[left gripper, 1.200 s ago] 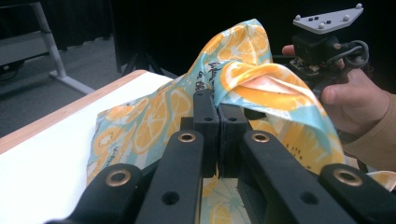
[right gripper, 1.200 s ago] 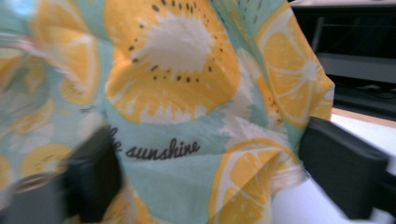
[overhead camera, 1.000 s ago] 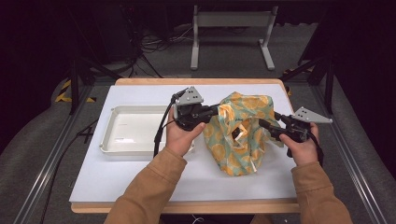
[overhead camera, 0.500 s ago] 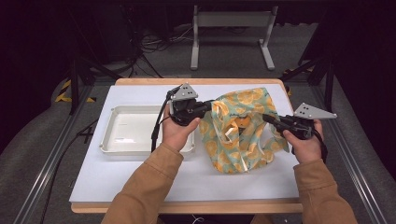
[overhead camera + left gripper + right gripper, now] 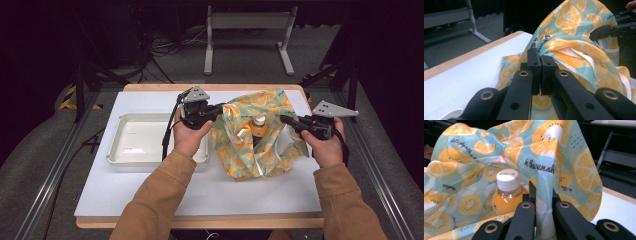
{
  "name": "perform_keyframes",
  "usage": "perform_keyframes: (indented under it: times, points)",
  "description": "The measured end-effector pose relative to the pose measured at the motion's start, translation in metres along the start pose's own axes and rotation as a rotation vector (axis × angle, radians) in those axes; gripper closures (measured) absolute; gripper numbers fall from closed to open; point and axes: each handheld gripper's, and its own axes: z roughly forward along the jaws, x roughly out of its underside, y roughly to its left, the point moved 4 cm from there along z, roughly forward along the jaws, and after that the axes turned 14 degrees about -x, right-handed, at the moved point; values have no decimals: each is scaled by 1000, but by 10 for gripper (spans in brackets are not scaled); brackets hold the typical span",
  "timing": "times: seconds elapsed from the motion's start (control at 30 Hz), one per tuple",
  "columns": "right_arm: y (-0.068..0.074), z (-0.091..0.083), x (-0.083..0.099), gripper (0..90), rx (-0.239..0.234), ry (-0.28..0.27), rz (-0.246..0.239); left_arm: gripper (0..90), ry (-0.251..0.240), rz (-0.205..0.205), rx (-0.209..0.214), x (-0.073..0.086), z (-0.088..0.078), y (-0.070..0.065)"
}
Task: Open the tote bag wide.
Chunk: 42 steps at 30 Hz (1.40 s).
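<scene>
A teal cloth bag [image 5: 235,150] printed with orange slices stands on the white table, its mouth pulled wide between my two grippers. Inside it an orange juice bottle [image 5: 258,126] with a white cap stands upright. My left gripper [image 5: 220,111] is shut on the bag's left rim; in the left gripper view the jaws [image 5: 540,53] pinch a fold of the bag [image 5: 574,37]. At the right rim my right gripper [image 5: 284,119] is also shut on the fabric. In the right gripper view the cloth [image 5: 474,152] runs between the jaws of this gripper [image 5: 541,187], just in front of the bottle [image 5: 507,195].
A shallow white tray [image 5: 140,140] lies left of the bag, under my left hand. The table's wooden far edge [image 5: 150,87] runs behind it. Beyond the table a grey metal stand [image 5: 247,22] is on the floor, with cables beside it.
The bag's mouth has been pulled open and raised. My right gripper has closed on the right rim and risen; the left one has drawn the other rim leftward. The bottle now shows inside.
</scene>
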Motion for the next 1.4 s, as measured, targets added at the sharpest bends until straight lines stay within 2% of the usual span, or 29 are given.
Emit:
perform_keyframes:
  times: [0.27,0.4,0.7,0.87,1.2,1.4]
  points:
    - [-7,5,-4,877,7,17,12,881,19,-12,-18,1,7,7]
    - [-10,8,-4,865,14,25,16,881,26,-31,-30,1,12,10]
    - [-17,12,-4,799,35,21,28,880,53,-12,-77,4,17,17]
    - [-21,14,1,789,46,29,36,880,63,-14,-88,6,23,18]
    - [-33,17,9,796,62,48,69,880,90,-31,-86,13,35,18]
    - [-36,22,19,806,63,63,86,879,110,-20,-83,20,40,19]
